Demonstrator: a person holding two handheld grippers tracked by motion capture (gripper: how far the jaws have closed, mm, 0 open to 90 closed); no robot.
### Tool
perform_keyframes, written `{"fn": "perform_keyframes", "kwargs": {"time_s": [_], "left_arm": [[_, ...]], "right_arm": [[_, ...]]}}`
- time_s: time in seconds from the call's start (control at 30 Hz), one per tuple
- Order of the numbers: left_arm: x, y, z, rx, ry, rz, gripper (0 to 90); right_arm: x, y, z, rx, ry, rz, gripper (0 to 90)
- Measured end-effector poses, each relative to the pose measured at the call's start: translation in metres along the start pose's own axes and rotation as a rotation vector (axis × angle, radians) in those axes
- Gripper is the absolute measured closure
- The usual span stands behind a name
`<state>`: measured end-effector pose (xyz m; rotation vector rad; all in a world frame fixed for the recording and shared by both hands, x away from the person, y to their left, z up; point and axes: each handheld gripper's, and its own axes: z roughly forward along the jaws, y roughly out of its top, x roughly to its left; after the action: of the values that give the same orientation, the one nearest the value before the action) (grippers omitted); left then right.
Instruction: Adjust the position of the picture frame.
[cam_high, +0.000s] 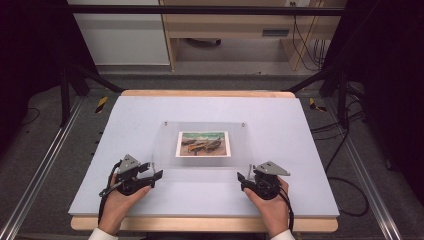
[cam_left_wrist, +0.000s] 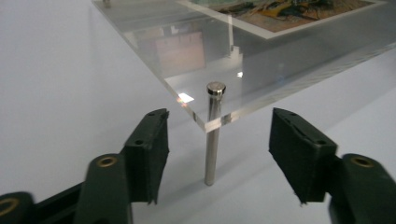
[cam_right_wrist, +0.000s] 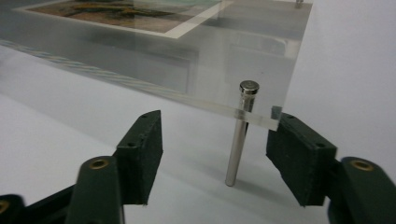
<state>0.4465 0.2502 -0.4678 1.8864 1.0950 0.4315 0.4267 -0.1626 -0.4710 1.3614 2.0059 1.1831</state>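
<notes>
A clear acrylic sheet (cam_high: 202, 165) stands raised on thin metal pins in the middle of the pale table, with a printed picture (cam_high: 203, 144) of boats on it. My left gripper (cam_high: 159, 174) is open at the sheet's near-left corner, and its jaws flank the corner pin (cam_left_wrist: 213, 135) without touching it. At the near-right corner my right gripper (cam_high: 241, 178) is open as well, its jaws on either side of that corner's pin (cam_right_wrist: 241, 135). The sheet (cam_left_wrist: 261, 60) shows close up above the left jaws, and the sheet (cam_right_wrist: 196, 60) above the right ones.
Two more pins hold the sheet's far corners (cam_high: 166, 122) (cam_high: 243, 125). The table (cam_high: 125, 115) has a wooden rim along its front and back. Dark frame struts and cables lie on the floor beyond both sides.
</notes>
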Motion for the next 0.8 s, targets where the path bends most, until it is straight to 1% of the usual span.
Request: {"fn": "perform_keyframes", "kwargs": {"time_s": [0.03,0.07,0.1,0.13,0.17,0.2,0.23,0.27,0.3,0.4,0.5,0.53,0.63,0.8], "left_arm": [[0.001,0.000,-0.001,-0.003,-0.007,-0.001,30.2],[0.002,0.000,-0.002,-0.003,-0.011,-0.001,27.2],[0.003,0.000,-0.003,-0.001,-0.014,0.001,24.8],[0.003,0.001,-0.004,-0.001,-0.021,-0.005,24.8],[0.004,0.001,-0.005,0.002,-0.028,-0.011,22.1],[0.004,0.001,-0.007,0.002,-0.034,-0.006,20.7],[0.005,0.001,-0.009,-0.005,-0.038,-0.005,17.2],[0.005,0.002,-0.010,-0.007,-0.043,-0.004,17.2],[0.005,0.002,-0.011,-0.006,-0.048,-0.006,15.3],[0.006,0.003,-0.013,-0.024,-0.062,-0.008,11.5],[0.007,0.005,-0.016,-0.042,-0.081,-0.002,8.5],[0.008,0.005,-0.016,-0.042,-0.085,-0.002,7.6],[0.008,0.005,-0.017,-0.044,-0.086,-0.002,7.6],[0.006,0.007,-0.018,-0.060,-0.087,0.000,7.4]], "right_arm": [[0.000,0.000,-0.002,0.001,0.004,-0.003,27.7],[-0.002,-0.001,-0.006,0.009,-0.002,-0.029,21.1],[-0.002,-0.001,-0.007,0.014,-0.001,-0.038,19.2],[-0.002,-0.001,-0.007,0.014,-0.001,-0.038,19.2],[-0.003,-0.001,-0.009,0.016,0.005,-0.041,17.6],[-0.004,0.000,-0.010,0.014,0.011,-0.039,15.8],[-0.005,0.002,-0.012,0.011,0.013,-0.041,13.2],[-0.005,0.002,-0.012,0.011,0.013,-0.041,13.2],[-0.005,0.003,-0.013,0.005,0.014,-0.046,12.4],[-0.007,0.006,-0.015,-0.009,0.023,-0.053,9.7],[-0.008,0.007,-0.017,-0.024,0.033,-0.058,9.2],[-0.009,0.008,-0.018,-0.028,0.029,-0.060,9.2],[-0.010,0.008,-0.019,-0.029,0.028,-0.058,9.1],[-0.013,0.009,-0.021,-0.041,0.022,-0.045,9.2]]}}
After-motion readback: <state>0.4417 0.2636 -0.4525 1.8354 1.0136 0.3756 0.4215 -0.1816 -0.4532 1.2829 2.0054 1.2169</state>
